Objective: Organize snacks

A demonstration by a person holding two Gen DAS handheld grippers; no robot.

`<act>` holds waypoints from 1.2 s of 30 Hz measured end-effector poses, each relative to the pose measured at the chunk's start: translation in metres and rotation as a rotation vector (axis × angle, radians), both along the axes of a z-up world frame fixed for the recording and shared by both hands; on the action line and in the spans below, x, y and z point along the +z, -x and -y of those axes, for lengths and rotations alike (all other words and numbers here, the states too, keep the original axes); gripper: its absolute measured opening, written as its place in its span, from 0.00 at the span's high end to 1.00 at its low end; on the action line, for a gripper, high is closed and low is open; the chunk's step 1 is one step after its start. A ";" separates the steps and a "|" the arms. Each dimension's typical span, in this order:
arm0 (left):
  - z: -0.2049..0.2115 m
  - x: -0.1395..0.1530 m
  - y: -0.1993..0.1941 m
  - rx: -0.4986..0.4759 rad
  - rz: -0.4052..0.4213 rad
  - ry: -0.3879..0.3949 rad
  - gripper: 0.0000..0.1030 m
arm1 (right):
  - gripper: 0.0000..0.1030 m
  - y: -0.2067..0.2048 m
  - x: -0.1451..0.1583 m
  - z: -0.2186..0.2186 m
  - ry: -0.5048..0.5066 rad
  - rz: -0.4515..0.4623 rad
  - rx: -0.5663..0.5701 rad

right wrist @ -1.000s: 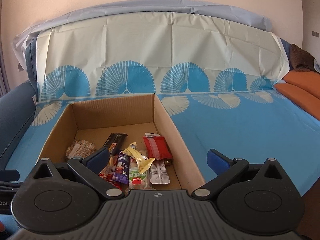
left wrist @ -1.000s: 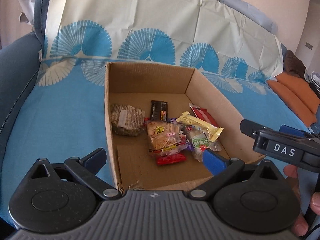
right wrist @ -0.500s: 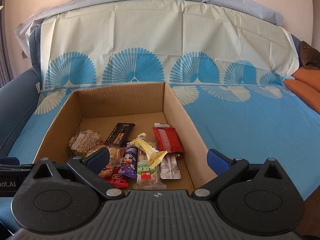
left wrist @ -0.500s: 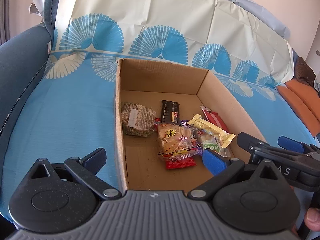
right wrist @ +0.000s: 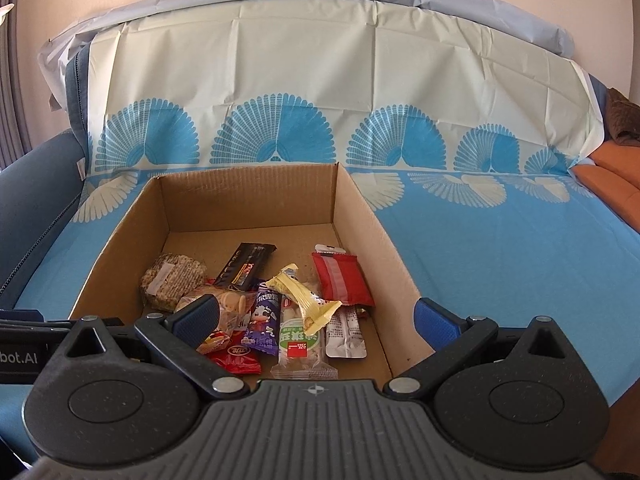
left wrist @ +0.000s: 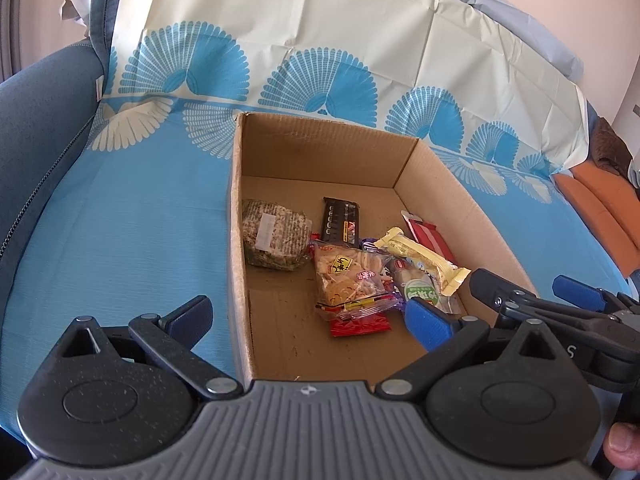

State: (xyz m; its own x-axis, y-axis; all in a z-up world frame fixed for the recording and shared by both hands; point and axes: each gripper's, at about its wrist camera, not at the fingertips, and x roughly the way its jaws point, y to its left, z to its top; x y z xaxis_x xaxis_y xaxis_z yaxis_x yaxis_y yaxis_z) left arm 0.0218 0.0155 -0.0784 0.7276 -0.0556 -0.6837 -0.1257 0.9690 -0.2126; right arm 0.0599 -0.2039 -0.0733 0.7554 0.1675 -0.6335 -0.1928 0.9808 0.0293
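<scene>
1. Left gripper [left wrist: 308, 318]: fingers spread wide and empty, straddling the near left wall of the cardboard box [left wrist: 236, 240], one blue pad outside it, the other above the snacks.
2. Right gripper [right wrist: 318, 316]: likewise released, holding nothing, straddling the box's right wall.
3. Box contents, near half of floor: a clear bag of rice crackers [left wrist: 348, 276] lying on a red packet [left wrist: 360, 325]; a pale yellow wrapper [right wrist: 304, 298] resting across a green-labelled pack [right wrist: 300, 346]; a purple sachet [right wrist: 264, 322]; a red pouch [right wrist: 342, 280]; a black bar [left wrist: 340, 226]; a round grain cake [left wrist: 274, 234].
4. Smaller items beneath the pile cannot be identified, possibly more sweets.
5. The box sits on a blue fan-patterned cloth [right wrist: 500, 240] covering a sofa.
</scene>
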 end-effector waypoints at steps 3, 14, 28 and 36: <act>0.000 0.000 0.000 0.000 0.000 0.000 0.00 | 0.01 0.000 0.000 0.000 0.001 0.000 0.000; 0.003 0.002 0.000 -0.006 0.013 -0.006 0.00 | 0.01 0.000 0.000 -0.001 -0.001 -0.001 -0.001; 0.004 0.001 -0.002 -0.014 0.017 0.011 0.00 | 0.01 -0.004 -0.001 -0.001 -0.008 -0.014 -0.004; 0.004 -0.001 -0.007 -0.019 0.013 0.028 0.00 | 0.01 -0.010 -0.004 0.003 -0.020 -0.034 -0.012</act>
State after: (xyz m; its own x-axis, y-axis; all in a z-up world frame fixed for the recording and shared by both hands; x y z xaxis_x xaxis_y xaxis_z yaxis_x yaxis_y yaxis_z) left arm 0.0293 0.0117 -0.0796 0.7350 -0.0885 -0.6722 -0.1041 0.9650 -0.2408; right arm 0.0698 -0.2070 -0.0772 0.7353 0.1712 -0.6557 -0.1791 0.9823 0.0556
